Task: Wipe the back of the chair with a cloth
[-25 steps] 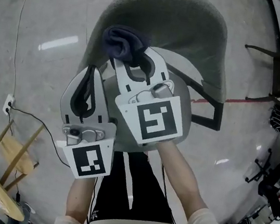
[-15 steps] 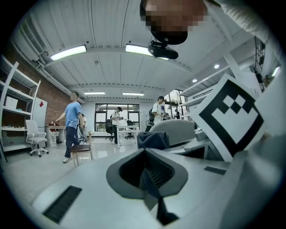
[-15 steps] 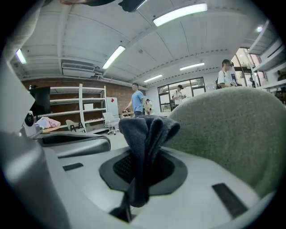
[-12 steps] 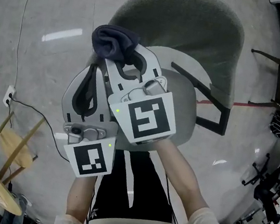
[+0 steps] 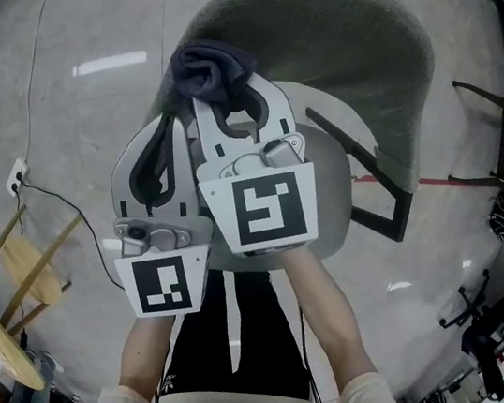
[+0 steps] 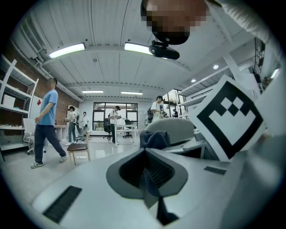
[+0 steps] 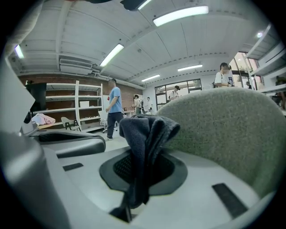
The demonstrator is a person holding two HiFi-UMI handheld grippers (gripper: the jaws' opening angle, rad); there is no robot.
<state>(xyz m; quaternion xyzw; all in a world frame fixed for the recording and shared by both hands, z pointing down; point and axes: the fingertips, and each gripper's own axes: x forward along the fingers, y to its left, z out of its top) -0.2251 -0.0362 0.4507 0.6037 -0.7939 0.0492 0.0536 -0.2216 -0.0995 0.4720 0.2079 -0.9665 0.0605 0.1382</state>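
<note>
**Cloth working the left edge of the chair back**

Right claw (image 7: 142,167) is clamped tight on the dark blue cloth (image 5: 211,68), which bunches above the tips. The cloth sits at the upper left edge of the grey-green chair back (image 5: 344,40); we cannot confirm contact. Over the last second it slid left along the fabric, then eased back a touch. We judge a wiping stroke is under way, with most of the back still to cover. Left claw (image 5: 156,160) is closed on nothing, just beside the right.
</note>
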